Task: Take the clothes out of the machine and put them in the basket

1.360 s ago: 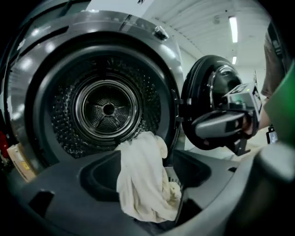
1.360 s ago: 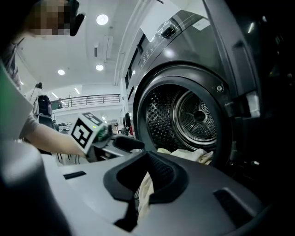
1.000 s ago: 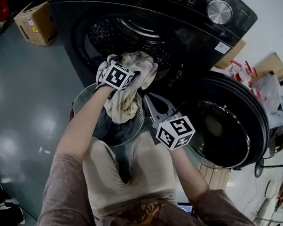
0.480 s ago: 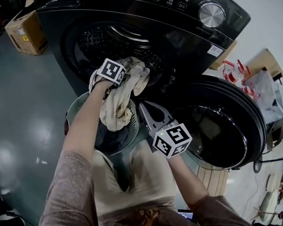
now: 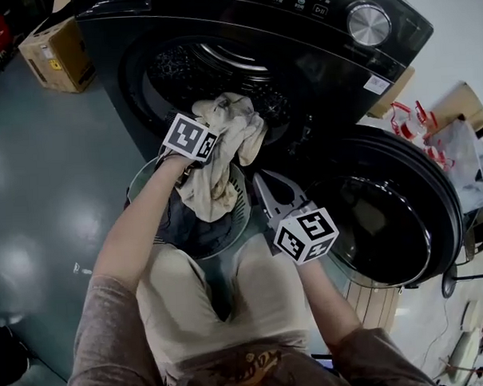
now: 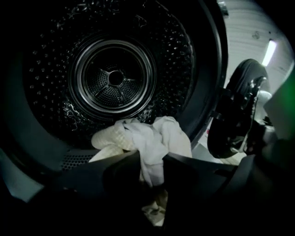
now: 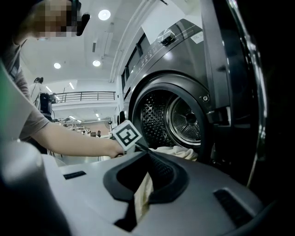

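Left tongs [image 6: 152, 168]: the jaws have just been closing and now pinch a fold of the pale garment [image 5: 231, 129] between them, at the mouth of the drum [image 6: 115, 78]. Right tongs [image 7: 147, 154]: tips together, holding nothing, held level between the basket and the open door. Washing machine [image 5: 315, 41]: dark, front-loading, standing on the grey floor [image 5: 50, 196]. Door [image 5: 386, 214]: swung fully open to the person's right. Basket [image 5: 141, 172]: round, on the floor just in front of the machine, below the drum opening, with dark clothes [image 5: 187, 226] inside. The pale garment is bunched on the lower lip of the opening, and its free end hangs down over the far rim of the basket.
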`<state>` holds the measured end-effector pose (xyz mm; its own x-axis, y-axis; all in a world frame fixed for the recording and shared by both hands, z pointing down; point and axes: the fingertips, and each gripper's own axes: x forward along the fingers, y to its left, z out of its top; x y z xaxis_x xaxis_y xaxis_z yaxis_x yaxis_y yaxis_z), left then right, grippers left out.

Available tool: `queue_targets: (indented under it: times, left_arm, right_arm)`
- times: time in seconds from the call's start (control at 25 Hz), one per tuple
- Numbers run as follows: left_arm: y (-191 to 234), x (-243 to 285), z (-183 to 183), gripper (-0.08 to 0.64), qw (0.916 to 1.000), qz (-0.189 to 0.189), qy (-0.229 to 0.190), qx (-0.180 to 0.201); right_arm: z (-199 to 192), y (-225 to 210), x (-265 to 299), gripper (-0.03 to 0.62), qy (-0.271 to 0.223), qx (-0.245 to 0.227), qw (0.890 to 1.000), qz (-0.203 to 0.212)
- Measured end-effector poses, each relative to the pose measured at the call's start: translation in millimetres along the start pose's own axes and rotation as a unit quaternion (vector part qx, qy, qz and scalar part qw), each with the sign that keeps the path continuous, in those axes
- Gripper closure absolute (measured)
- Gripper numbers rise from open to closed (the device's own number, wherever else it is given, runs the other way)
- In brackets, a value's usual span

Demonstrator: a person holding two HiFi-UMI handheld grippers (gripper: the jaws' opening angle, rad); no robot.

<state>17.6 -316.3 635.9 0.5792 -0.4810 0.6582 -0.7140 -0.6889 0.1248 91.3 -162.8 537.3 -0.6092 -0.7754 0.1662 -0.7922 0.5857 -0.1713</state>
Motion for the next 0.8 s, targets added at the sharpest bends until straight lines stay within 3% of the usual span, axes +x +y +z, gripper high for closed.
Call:
queue_targets:
  times: [0.24,0.52,0.64,0.8]
  left_arm:
    - [-32,-81,-49,0.469,0.9995,-0.028,0.007,0.011]
    - [-59,-154,-125,0.463,0.9955,-0.058,0.075,0.009]
    - [-56,-159,-145,0.381,0.9949,-0.032,0.091,0.030]
    - [-56,-159,-137,0.272,0.9985,-0.032,0.044,0.002]
  right_arm:
    - [0,-5,14,0.596,-0.008,0.006,1.000,0.010]
    - [1,8,37,0.596,-0.010,0.006,0.999,0.038]
    - [0,17,47,0.595,-0.010,0.010,0.999,0.050]
    - [-7,26,55,0.595,-0.003,0.011,0.998,0.060]
